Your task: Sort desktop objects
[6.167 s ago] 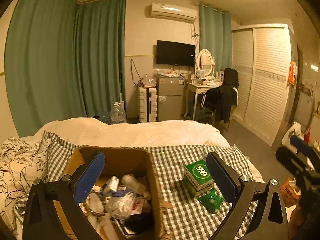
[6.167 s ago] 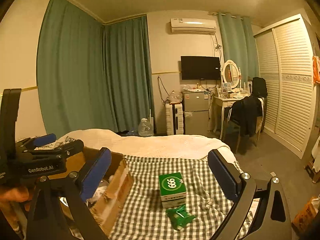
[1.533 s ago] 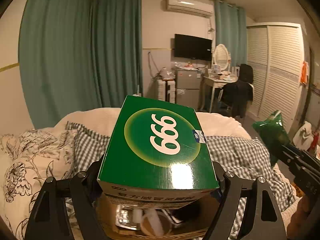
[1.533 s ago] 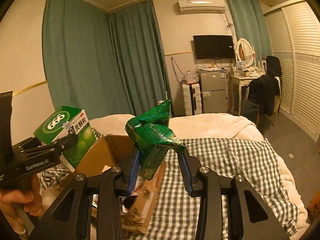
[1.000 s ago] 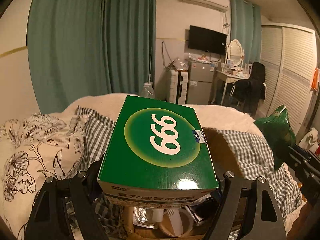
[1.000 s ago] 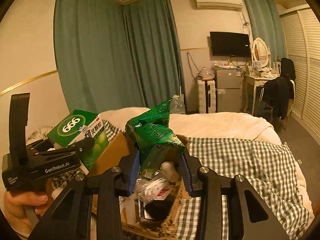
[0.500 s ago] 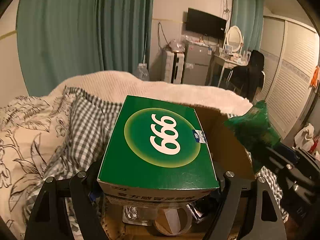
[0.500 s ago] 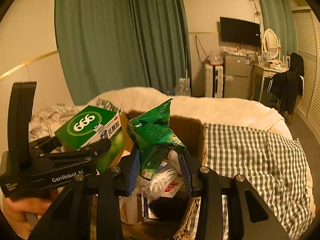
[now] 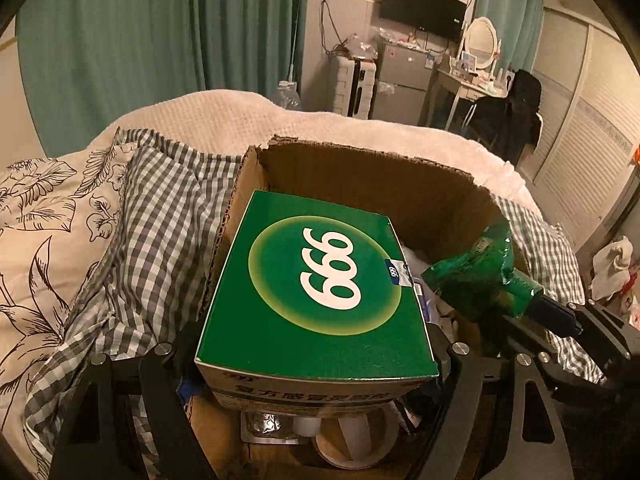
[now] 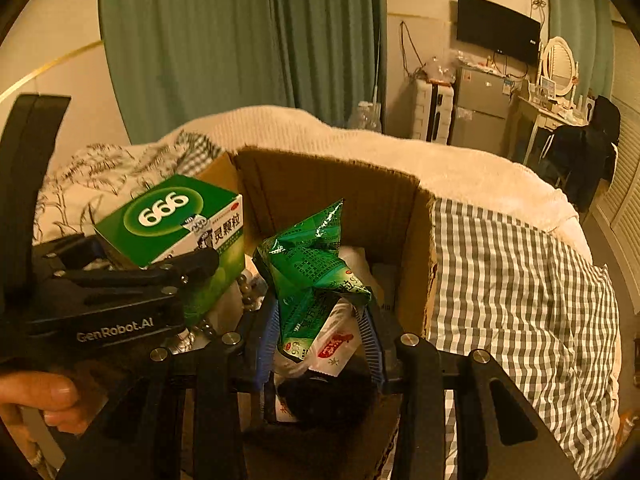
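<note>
A green box marked 999 (image 9: 320, 292) fills the left wrist view, with my left gripper (image 9: 316, 344) shut on its sides over the near left part of an open cardboard box (image 9: 360, 176). The same green box (image 10: 172, 224) and the left gripper (image 10: 132, 280) show at the left of the right wrist view. A crumpled green packet (image 10: 312, 276) stands between the blue pads of my right gripper (image 10: 320, 336), which is shut on it above the cardboard box (image 10: 332, 188). In the left wrist view the green packet (image 9: 480, 284) hangs over the carton's right side.
Inside the carton lie several things: a bead string (image 10: 248, 292), white wrappers (image 10: 336, 344), a dark object (image 10: 324, 396), a foil pack (image 9: 272, 428). It rests on a bed with a checked cover (image 10: 520, 288) and a floral pillow (image 9: 44, 232). A hand (image 10: 36, 400) holds the left gripper.
Both grippers have sunk and tipped downward toward the carton, each still holding its item. The carton's inside now fills more of both views.
</note>
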`<state>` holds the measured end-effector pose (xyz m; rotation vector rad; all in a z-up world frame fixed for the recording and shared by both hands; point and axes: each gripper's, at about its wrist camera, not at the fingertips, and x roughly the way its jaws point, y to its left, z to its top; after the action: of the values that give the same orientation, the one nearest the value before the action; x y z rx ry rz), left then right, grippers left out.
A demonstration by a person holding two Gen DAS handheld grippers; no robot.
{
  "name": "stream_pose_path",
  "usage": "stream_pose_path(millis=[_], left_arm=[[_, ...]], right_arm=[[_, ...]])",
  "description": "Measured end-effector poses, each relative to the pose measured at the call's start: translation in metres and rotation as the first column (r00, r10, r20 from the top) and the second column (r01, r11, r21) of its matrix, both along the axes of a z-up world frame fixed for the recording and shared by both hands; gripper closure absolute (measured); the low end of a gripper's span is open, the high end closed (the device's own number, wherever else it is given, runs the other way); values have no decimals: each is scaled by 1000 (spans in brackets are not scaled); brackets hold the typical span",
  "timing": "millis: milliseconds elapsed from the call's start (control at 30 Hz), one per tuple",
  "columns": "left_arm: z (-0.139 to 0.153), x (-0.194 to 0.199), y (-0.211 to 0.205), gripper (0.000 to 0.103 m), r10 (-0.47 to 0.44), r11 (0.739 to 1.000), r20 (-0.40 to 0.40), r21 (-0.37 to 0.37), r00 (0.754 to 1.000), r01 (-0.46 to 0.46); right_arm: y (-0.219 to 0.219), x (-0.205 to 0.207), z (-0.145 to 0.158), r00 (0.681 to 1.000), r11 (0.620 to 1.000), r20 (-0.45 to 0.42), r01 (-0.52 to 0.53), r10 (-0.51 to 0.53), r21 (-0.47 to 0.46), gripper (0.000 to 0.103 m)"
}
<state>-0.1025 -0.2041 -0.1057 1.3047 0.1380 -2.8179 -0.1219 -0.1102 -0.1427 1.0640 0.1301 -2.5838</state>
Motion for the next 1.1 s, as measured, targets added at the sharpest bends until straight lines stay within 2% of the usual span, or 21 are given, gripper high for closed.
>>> stream_pose_path(millis=[167,267,333,400,467,600,867,1100], left_arm=[[1,0,1,18,2,1000,9,-5,1000,-2],[2,0,1,17,1,1000,15,3,1000,-1],[3,2,1,16,0,1000,19,6,1000,0],[5,3,2,16,4,1000,18,1,1000,-4],[11,7,3,15,-1,1000,5,13,1000,1],[28,19,4,4,-13,998,-54,59,998,16],[50,33,7,4,24,999,-110,51,994,-18],[73,53,15,1,20,998,-170,67,985,-9]], right_arm=[[-3,2,-5,1000,1000,6,-9,9,22,64],[-2,6,-2,1000,1000,-8,-6,6,26,54],[-2,7,0,1000,1000,-18,-8,8,24,53],[-2,10,3,999,1000,-34,-1,2,28,47],[2,14,7,999,1000,-54,10,-8,26,46],[9,19,16,995,999,-90,44,-43,0,39],[35,42,49,981,995,-173,80,-89,-58,35],[52,65,76,962,990,-246,95,-119,-107,32]])
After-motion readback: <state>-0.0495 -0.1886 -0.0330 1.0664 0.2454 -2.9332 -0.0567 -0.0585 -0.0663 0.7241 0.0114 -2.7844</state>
